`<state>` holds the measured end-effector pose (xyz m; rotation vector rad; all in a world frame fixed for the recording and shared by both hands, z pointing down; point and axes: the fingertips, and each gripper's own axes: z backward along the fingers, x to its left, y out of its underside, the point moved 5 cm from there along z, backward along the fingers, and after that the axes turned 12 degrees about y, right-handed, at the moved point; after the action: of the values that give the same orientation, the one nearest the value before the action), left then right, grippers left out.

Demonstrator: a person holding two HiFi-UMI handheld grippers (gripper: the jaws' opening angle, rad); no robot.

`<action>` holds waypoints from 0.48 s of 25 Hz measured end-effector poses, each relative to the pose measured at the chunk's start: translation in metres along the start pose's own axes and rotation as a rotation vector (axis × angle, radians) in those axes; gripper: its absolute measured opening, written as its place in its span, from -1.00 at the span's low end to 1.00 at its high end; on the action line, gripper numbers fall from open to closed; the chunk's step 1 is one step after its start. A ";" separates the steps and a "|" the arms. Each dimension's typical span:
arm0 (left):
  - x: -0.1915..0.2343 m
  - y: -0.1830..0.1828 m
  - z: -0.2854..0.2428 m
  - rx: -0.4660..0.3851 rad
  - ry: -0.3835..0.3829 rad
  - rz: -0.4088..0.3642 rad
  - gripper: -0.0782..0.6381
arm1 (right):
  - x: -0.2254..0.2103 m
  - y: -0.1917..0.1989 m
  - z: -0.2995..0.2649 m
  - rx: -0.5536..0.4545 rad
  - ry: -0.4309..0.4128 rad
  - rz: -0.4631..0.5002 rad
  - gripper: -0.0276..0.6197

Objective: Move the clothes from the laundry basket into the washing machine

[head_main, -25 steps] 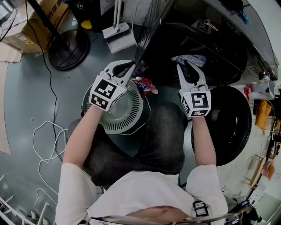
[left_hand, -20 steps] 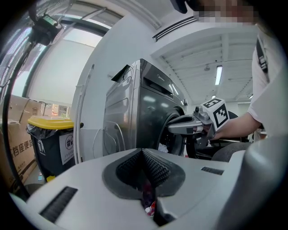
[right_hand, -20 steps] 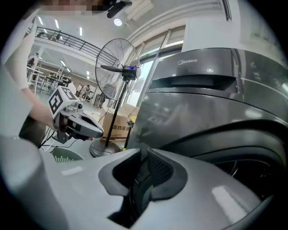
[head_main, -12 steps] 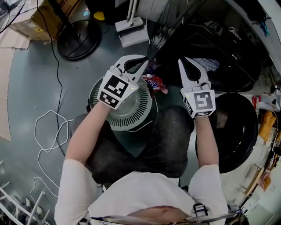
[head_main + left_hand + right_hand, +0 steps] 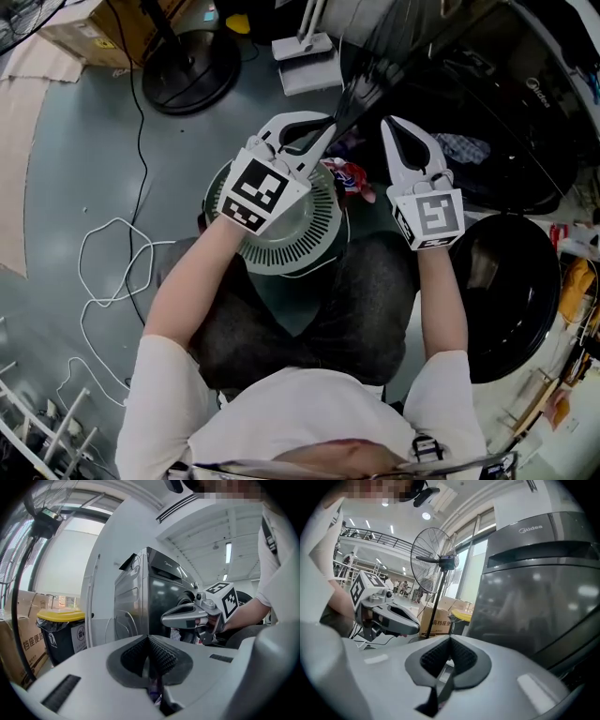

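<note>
Fan base (image 5: 192,70), cardboard box (image 5: 89,33), white cable (image 5: 94,281) on grey floor (image 5: 75,169).

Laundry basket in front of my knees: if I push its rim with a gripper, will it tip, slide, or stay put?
It would probably slide. The laundry basket has thin slatted walls, so it is likely light, and the floor under it looks smooth. Tipping seems unlikely, since its footprint is wide and round.
</note>
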<state>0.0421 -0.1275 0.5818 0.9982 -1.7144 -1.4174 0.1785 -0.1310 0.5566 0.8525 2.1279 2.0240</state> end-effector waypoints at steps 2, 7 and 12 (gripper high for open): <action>0.003 0.002 0.003 -0.002 -0.020 0.003 -0.76 | 0.009 0.001 -0.005 -0.008 -0.011 0.006 -0.88; 0.006 0.009 0.013 -0.004 -0.037 0.018 -0.76 | 0.028 0.007 -0.016 -0.004 -0.022 -0.019 -0.89; 0.012 0.004 0.028 -0.026 -0.062 0.016 -0.76 | 0.044 0.007 -0.019 -0.022 -0.025 -0.038 -0.89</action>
<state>0.0117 -0.1251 0.5819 0.9336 -1.7401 -1.4706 0.1355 -0.1291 0.5789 0.8232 2.0891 2.0038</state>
